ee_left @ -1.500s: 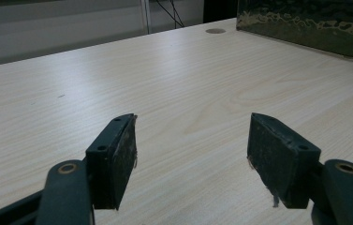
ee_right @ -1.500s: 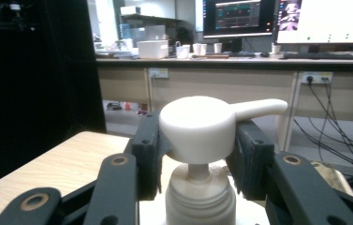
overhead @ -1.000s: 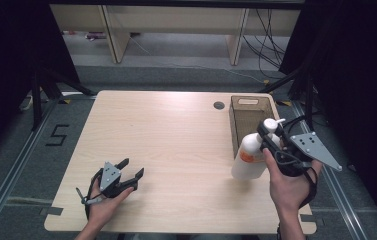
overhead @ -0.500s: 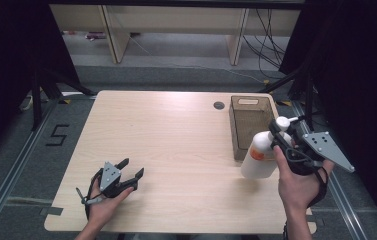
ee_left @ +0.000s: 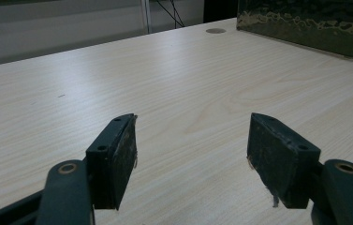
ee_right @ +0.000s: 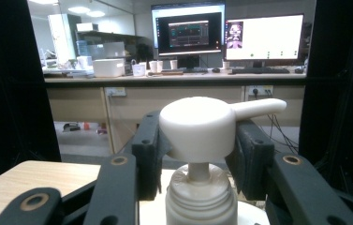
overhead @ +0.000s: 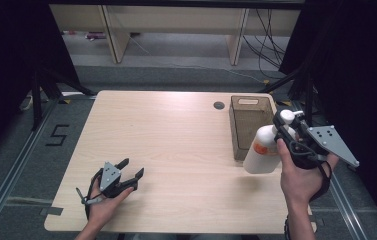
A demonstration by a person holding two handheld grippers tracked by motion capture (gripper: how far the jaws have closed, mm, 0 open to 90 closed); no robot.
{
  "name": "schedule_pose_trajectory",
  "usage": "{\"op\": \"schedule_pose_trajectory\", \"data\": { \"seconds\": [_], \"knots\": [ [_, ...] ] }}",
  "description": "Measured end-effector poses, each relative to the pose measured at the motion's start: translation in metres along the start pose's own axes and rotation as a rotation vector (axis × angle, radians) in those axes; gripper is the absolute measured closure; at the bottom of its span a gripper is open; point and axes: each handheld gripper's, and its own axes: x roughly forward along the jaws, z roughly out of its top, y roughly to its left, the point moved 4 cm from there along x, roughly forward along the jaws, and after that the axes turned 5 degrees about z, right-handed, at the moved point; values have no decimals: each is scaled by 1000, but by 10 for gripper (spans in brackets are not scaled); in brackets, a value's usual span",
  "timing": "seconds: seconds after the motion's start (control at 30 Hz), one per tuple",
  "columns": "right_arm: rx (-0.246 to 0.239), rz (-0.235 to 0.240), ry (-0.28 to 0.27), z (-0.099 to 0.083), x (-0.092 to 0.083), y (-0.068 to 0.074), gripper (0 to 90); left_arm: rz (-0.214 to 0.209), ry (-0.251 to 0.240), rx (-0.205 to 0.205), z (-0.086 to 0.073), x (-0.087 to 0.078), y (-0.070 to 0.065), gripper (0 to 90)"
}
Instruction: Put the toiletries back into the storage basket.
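Two tools in play here, and we have very different jobs for them. Our right tool [overhead: 287,131] is clenched around the top of the white pump bottle [overhead: 260,152], its black jaws pressing on either side of the pump head [ee_right: 197,127] in the right gripper view, the spout poking out to the right past one jaw. Gripping that high makes sense to us: the head is the narrowest part that fits between the jaws, and the bottle's weight hangs straight below it. The bottle stands upright at the right side of the desk [overhead: 176,140], just beside the near corner of the brown box [overhead: 238,131]; whether its base rests fully on the wood or hangs a touch above it, we cannot tell. It looks bound for that box, or fresh out of it.

Over on the near left, our left tool [overhead: 121,177] lies released, jaws apart with nothing but bare desk between them in the left gripper view, parked low in the hand and well apart from the bottle.
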Motion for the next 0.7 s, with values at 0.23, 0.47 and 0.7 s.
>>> {"op": "schedule_pose_trajectory", "data": {
  "seconds": [0.23,0.47,0.7],
  "knots": [
    [-10,-1,-13,7,5,-1,597,-1,1,2,0,0,0,327],
    [-14,-8,-26,12,10,0,597,-3,0,1,0,0,0,327],
    [-14,-10,-40,16,16,-1,597,-3,0,1,0,0,0,327]
  ]
}}
